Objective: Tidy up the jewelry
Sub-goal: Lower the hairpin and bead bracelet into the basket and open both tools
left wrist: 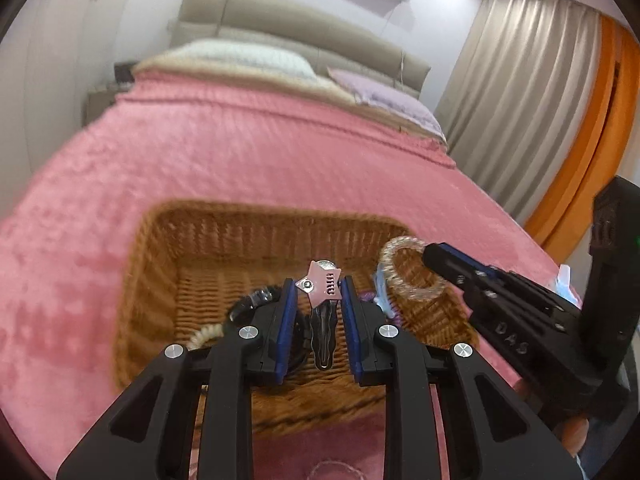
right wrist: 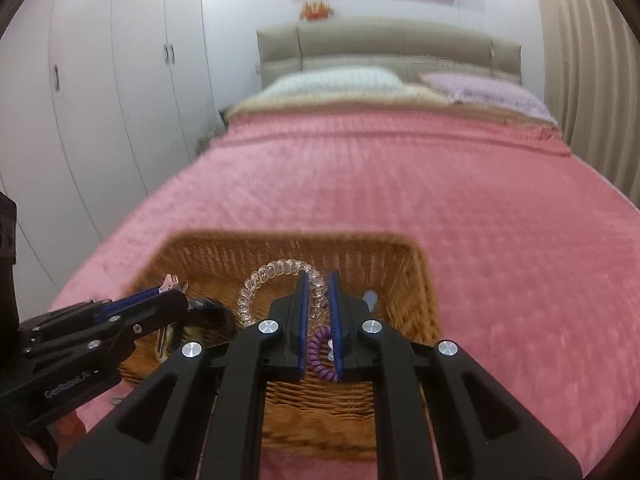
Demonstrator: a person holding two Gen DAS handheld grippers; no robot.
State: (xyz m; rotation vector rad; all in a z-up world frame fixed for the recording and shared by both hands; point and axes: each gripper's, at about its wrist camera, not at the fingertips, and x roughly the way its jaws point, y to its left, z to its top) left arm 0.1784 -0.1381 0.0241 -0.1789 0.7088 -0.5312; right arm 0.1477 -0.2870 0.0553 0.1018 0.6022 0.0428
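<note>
Currently the left gripper (left wrist: pixel 318 286) clamps a star hair clip (left wrist: pixel 320 284) by its flat star head, above the wicker basket (left wrist: pixel 256 220); the thin metal clip is light, stiff and slippery, so the pads should stay on the flat head. The right gripper (right wrist: pixel 318 280) pinches a clear coil bracelet (right wrist: pixel 276 270) over the same basket; the coil is springy and light. A purple coil tie (right wrist: pixel 320 354) lies below its fingers.

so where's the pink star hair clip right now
The pink star hair clip is held between the left gripper fingers above the wicker basket, left of the clear coil hair tie.
</note>
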